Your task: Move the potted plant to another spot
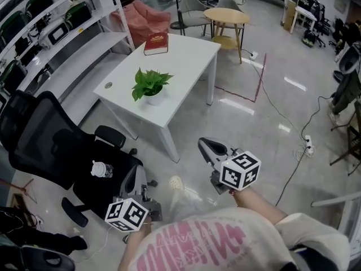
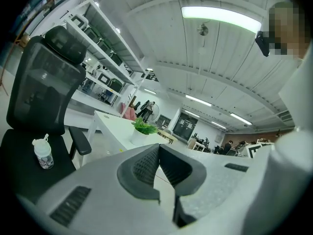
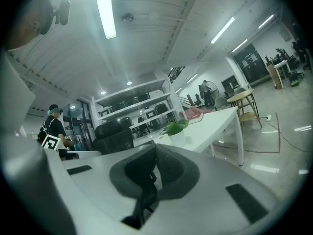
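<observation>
Bright ceiling tube (image 2: 220,14), floor (image 1: 237,105) glare, fisheye edges

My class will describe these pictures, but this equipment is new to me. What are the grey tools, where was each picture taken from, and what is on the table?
A person holds a tool in each hand, each ending in a two-fingered claw. One picture looks down from a camera on the person's head; the other two come from cameras riding on the left claw and the right claw. Both claws are shut and empty. On the white table are a potted plant and a red book. A bottle sits on the black chair.
</observation>
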`<action>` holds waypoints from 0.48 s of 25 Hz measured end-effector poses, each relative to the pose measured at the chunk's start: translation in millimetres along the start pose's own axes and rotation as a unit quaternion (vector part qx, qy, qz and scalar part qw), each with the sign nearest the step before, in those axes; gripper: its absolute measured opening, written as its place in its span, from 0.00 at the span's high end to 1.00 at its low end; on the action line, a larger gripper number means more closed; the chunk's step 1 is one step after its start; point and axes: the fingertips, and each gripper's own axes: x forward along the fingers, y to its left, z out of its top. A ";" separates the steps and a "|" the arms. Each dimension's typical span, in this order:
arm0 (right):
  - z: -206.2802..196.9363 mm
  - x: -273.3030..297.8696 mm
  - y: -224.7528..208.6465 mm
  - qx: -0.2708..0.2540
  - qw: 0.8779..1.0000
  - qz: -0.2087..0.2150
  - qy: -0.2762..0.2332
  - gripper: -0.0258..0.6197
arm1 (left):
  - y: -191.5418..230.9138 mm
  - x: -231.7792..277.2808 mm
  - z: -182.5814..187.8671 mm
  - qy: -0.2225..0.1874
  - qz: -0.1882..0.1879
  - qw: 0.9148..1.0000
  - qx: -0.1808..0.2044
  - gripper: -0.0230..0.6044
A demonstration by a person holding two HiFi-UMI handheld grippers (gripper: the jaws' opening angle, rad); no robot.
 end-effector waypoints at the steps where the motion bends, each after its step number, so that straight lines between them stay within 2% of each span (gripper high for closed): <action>1: 1.6 5.9 -2.4 0.000 1.000 0.000 0.000 0.95 | 3.9 6.2 2.5 -0.001 0.000 1.000 -0.003 0.96; 12: 40.1 92.8 -28.7 0.001 1.000 -0.003 -0.009 0.95 | 38.4 99.5 50.5 0.003 -0.030 1.000 -0.004 0.96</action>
